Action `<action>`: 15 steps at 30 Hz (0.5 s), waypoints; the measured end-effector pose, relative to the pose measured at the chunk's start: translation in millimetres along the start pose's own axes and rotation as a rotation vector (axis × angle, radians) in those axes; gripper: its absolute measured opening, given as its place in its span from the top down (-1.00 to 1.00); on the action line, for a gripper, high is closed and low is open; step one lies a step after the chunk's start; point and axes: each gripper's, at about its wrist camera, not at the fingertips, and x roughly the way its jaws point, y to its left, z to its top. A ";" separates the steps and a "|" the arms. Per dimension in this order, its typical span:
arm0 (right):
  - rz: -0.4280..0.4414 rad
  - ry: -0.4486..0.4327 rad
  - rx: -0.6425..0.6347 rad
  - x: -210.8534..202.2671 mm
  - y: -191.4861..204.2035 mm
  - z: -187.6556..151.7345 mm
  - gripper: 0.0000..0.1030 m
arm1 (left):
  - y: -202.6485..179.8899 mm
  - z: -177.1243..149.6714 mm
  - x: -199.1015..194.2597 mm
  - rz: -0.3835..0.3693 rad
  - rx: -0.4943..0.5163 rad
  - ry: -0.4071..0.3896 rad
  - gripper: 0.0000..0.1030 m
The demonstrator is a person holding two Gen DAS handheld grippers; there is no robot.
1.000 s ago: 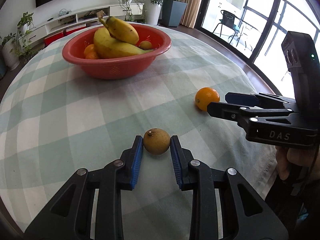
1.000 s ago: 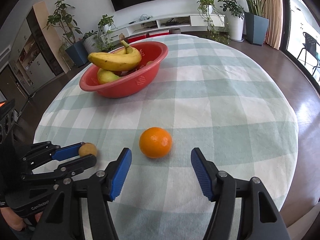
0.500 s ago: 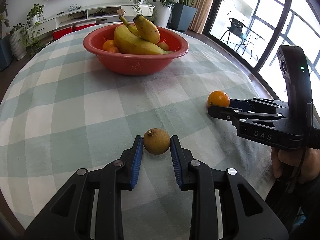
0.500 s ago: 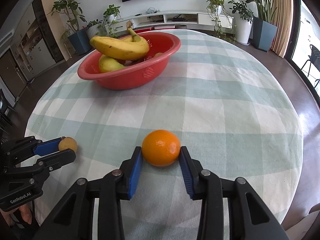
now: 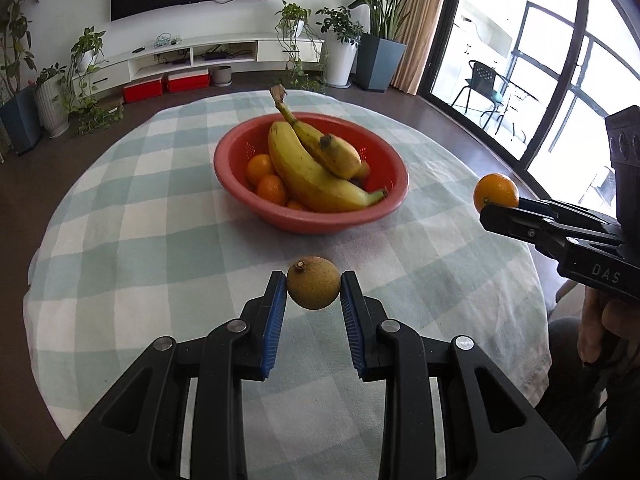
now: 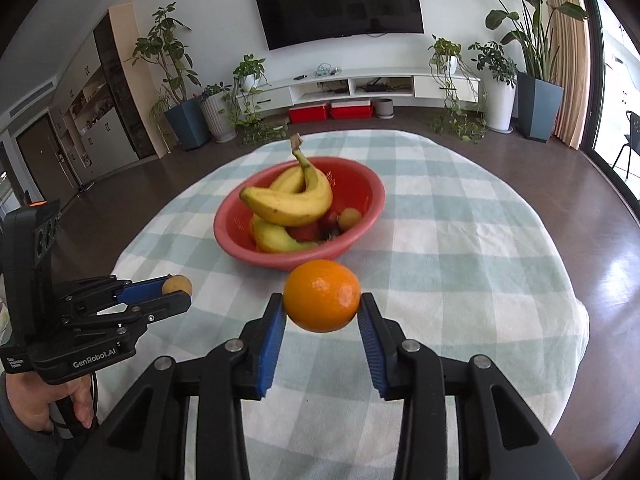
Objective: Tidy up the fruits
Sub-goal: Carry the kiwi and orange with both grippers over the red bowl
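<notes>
Both tongs gripping fruit, held above the surface

L tongs (image 5: 313,289) are clamping a small brown fruit (image 5: 313,282) btwn blue pads; R tongs (image 6: 322,307) are squeezing an orange (image 6: 322,296), pads pressing both sides. Both fruits are hanging clear of the checked cloth on the surface (image 5: 120,248), near the red bowl (image 5: 384,168) w/ bananas (image 5: 312,172) & more oranges inside. The bowl is sitting mid-surface, just beyond both tongs.
</notes>
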 end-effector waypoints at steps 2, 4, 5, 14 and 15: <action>-0.002 -0.011 -0.011 1.0 -0.9 13.3 0.23 | 3.7 16.7 -5.0 0.014 0.012 -0.022 0.49; -0.001 -0.017 -0.021 5.7 -2.2 26.0 0.23 | 8.4 34.3 -6.1 0.027 0.024 -0.038 0.49; -0.003 -0.020 -0.030 9.7 -2.1 32.0 0.23 | 11.3 42.8 -4.7 0.036 0.028 -0.041 0.49; -0.025 0.037 -0.058 67.3 -8.5 67.1 0.23 | 32.9 93.9 43.3 0.077 0.053 0.004 0.49; -0.029 0.045 -0.062 74.0 -9.1 68.9 0.23 | 35.2 95.2 50.9 0.082 0.052 0.012 0.49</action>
